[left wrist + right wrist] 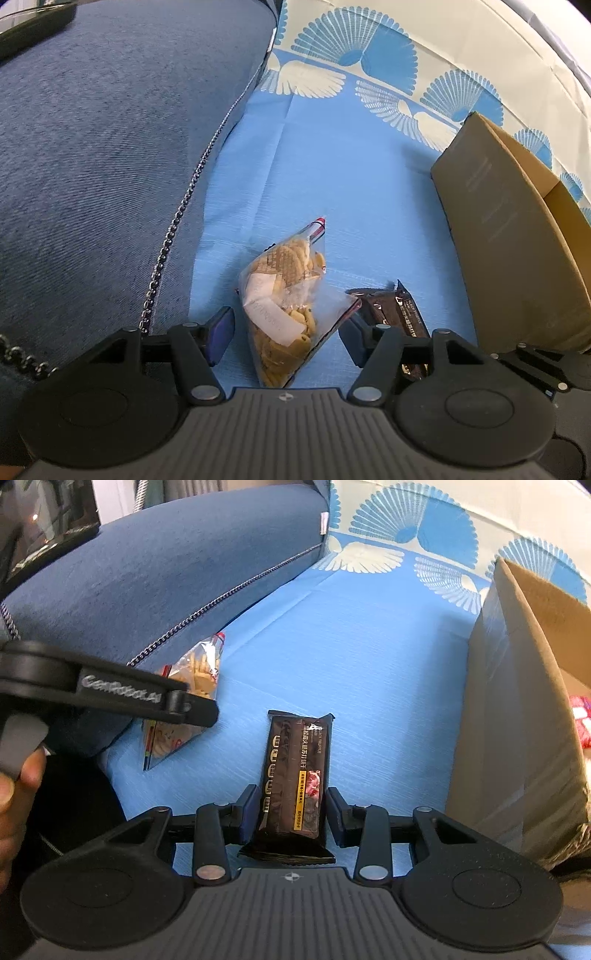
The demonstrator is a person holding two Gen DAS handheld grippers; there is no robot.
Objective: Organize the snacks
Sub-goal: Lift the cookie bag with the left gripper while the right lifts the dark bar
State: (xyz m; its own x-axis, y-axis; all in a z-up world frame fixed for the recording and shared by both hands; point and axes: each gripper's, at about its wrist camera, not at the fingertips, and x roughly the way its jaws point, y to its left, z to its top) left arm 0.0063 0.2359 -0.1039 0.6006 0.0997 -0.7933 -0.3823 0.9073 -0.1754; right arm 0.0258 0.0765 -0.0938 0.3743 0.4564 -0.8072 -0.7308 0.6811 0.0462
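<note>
Clear glossy plastic bag (291, 299) of biscuits; glossy dark foil wrapper (293, 779); matt brown cardboard box (517, 236) with shiny tape; smooth blue printed cloth (332, 177); rough woven navy cushion (110, 147).

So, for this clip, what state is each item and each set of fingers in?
Clear cookie bag: sealed, lying on the blue cloth, untouched between the left gripper fingers, which are open.
Dark snack bar: sealed, between the right gripper fingers; contact unclear.
Cardboard box: open-topped, upright.
</note>
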